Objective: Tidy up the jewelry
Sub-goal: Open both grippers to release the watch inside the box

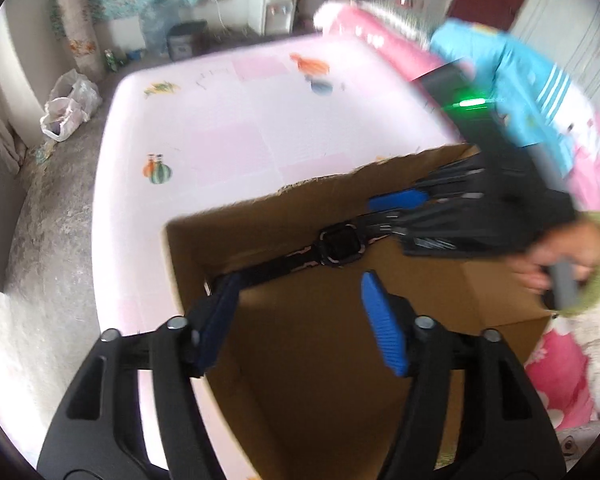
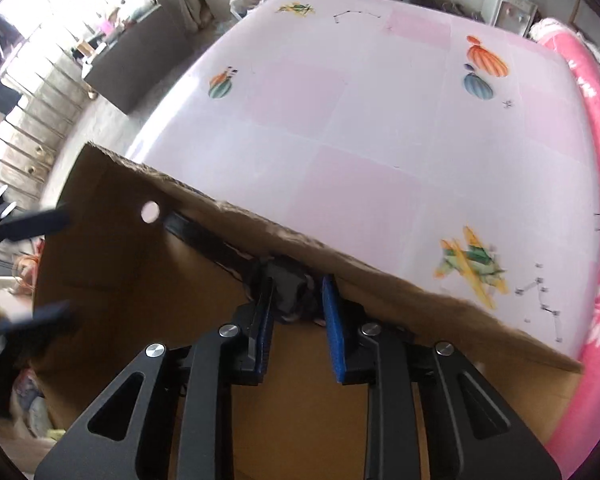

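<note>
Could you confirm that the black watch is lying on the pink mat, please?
Not quite: the black watch lies inside the cardboard box, along its far wall, not on the pink mat. The left wrist view shows this.

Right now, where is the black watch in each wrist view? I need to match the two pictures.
Left wrist view: the watch sits mid-frame inside the cardboard box, its strap running left along the far wall.
Right wrist view: the watch is low centre, its face between the right gripper fingers, strap leading up-left.
Shared landmark: the box's torn far edge against the pink tablecloth.
</note>
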### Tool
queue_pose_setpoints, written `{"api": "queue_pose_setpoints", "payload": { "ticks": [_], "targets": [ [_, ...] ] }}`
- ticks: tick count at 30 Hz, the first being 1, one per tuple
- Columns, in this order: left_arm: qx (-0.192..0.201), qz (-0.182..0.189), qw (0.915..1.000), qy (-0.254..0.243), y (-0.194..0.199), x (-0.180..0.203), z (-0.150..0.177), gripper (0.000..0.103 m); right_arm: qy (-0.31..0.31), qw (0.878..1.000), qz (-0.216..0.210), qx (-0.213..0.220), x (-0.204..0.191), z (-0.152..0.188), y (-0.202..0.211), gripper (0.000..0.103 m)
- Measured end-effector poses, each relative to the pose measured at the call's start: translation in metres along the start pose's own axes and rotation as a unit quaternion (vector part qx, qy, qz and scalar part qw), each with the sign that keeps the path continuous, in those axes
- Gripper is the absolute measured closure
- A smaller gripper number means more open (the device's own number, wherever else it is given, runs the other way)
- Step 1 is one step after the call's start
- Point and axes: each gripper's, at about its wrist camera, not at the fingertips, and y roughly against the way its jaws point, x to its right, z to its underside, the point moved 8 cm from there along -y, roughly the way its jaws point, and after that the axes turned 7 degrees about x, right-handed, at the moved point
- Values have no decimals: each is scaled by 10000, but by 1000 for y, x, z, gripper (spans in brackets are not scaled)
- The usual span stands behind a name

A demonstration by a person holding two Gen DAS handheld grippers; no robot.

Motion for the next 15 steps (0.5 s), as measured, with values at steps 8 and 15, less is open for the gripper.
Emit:
{"api": "queue_pose_setpoints", "payload": {
  "ticks": [8, 15],
  "targets": [
    [908, 52, 9940, 605, 64, -7, 75, 20, -292, 9994, -141, -135, -1, 16, -28, 79],
    [1089, -465, 9847, 1282, 75, -29, 147, 19, 100, 9962, 296, 815, -23, 39, 53, 74]
  ]
}}
